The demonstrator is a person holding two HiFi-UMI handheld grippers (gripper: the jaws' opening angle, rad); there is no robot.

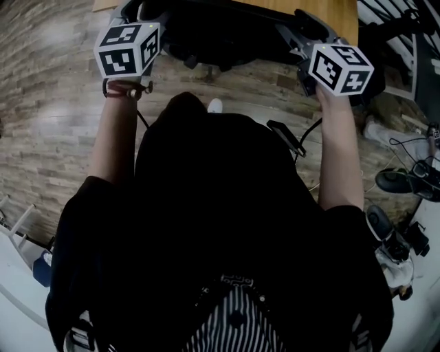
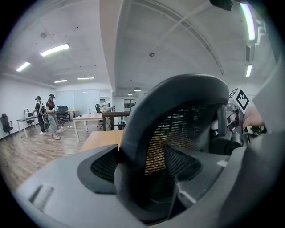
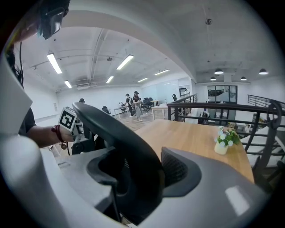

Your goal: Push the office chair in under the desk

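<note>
The black office chair (image 1: 206, 41) stands in front of me, its seat partly under the wooden desk (image 1: 323, 14). My left gripper (image 1: 141, 12) and right gripper (image 1: 299, 29) reach to the chair's back from either side. In the left gripper view the dark curved backrest rim (image 2: 178, 102) runs between the mesh-padded jaws of the left gripper (image 2: 142, 171), which close on it. In the right gripper view the same rim (image 3: 116, 129) sits clamped in the right gripper (image 3: 142, 176). The desk top (image 3: 191, 138) lies just beyond.
A small potted plant (image 3: 224, 140) stands on the desk near a dark railing (image 3: 213, 109). Cables and shoes (image 1: 405, 179) lie on the wood floor at my right. Two people (image 2: 46, 116) stand by other desks (image 2: 89, 118) far off.
</note>
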